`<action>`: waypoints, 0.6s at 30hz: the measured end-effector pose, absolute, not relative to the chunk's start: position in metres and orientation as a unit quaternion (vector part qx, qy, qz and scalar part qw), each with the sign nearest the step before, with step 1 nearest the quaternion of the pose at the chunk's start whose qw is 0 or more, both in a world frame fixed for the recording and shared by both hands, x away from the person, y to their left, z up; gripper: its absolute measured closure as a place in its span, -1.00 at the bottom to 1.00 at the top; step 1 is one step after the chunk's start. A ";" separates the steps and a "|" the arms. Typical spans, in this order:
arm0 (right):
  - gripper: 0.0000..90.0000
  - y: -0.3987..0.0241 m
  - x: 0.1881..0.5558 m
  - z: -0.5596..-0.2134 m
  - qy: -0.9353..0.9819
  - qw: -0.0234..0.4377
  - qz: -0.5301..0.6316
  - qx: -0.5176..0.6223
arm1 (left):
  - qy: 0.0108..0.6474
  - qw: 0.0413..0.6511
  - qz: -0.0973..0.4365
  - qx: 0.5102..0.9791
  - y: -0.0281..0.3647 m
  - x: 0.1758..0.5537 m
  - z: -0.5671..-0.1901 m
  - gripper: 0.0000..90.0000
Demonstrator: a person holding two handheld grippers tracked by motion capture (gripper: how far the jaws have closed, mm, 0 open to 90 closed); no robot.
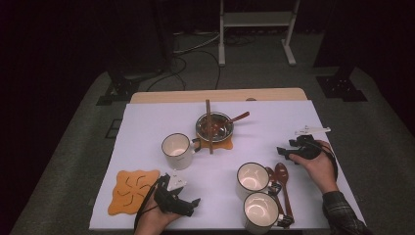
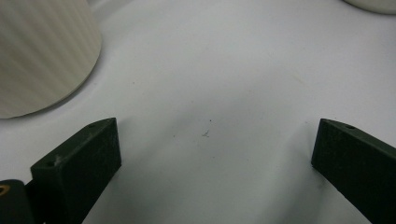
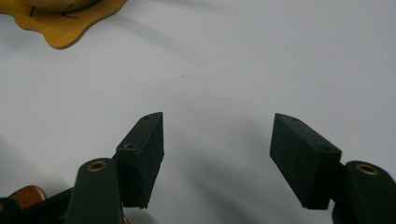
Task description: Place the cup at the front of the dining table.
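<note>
The right hand-held gripper (image 1: 289, 152) hangs wide and empty just beside the two brown spoons (image 1: 282, 177) lying right of the near mugs on the counter (image 1: 147, 117). This looks like the reach; next, it must straddle one spoon handle and close. The left hand-held gripper (image 1: 188, 205) rests wide, empty.

A grey carpeted floor (image 1: 73, 142) surrounds the table (image 1: 215, 95), whose wooden edge shows at the far side beyond a white cloth (image 1: 274, 142). Behind it stands a white metal frame (image 1: 257, 22) on two feet, with black cables (image 1: 195, 58) trailing over the carpet nearby. Dark stand bases (image 1: 120, 88) sit at the left and right (the one at the right is partly lost in shadow). The back of the room is dim; light falls mainly on the tabletop.
</note>
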State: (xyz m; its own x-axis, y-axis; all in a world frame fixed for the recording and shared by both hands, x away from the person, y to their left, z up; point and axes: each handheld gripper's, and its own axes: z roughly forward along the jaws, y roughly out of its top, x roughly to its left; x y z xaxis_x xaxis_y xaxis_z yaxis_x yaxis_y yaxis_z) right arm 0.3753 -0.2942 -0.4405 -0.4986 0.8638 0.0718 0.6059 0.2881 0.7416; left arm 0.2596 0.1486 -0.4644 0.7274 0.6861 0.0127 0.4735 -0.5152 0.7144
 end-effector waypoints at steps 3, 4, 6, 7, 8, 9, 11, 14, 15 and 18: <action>-0.28 -0.296 0.376 -0.443 0.784 0.175 0.364 0.471 | 0.338 0.358 0.148 0.858 0.149 0.260 -0.464 -0.99; -0.29 -0.296 0.377 -0.444 0.784 0.175 0.362 0.473 | 0.338 0.358 0.148 0.858 0.149 0.260 -0.464 -0.99; -0.31 -0.296 0.377 -0.447 0.784 0.176 0.359 0.475 | 0.338 0.358 0.149 0.858 0.149 0.260 -0.464 -0.99; -0.32 -0.296 0.377 -0.448 0.784 0.174 0.357 0.477 | 0.338 0.358 0.148 0.858 0.149 0.260 -0.464 -0.99; -0.32 -0.295 0.378 -0.449 0.784 0.175 0.356 0.478 | 0.338 0.358 0.148 0.858 0.149 0.260 -0.464 -0.99; -0.33 -0.295 0.378 -0.450 0.786 0.175 0.354 0.477 | 0.338 0.358 0.148 0.858 0.149 0.260 -0.464 -0.99; -0.34 -0.295 0.379 -0.452 0.786 0.173 0.351 0.478 | 0.338 0.358 0.148 0.858 0.149 0.260 -0.464 -0.99; -0.36 -0.295 0.379 -0.454 0.788 0.173 0.347 0.478 | 0.338 0.358 0.148 0.858 0.149 0.260 -0.464 -0.99; -0.36 -0.295 0.379 -0.455 0.789 0.170 0.346 0.479 | 0.338 0.358 0.148 0.858 0.149 0.260 -0.464 -0.99; -0.36 -0.295 0.379 -0.456 0.789 0.170 0.345 0.480 | 0.338 0.358 0.148 0.858 0.149 0.260 -0.464 -0.99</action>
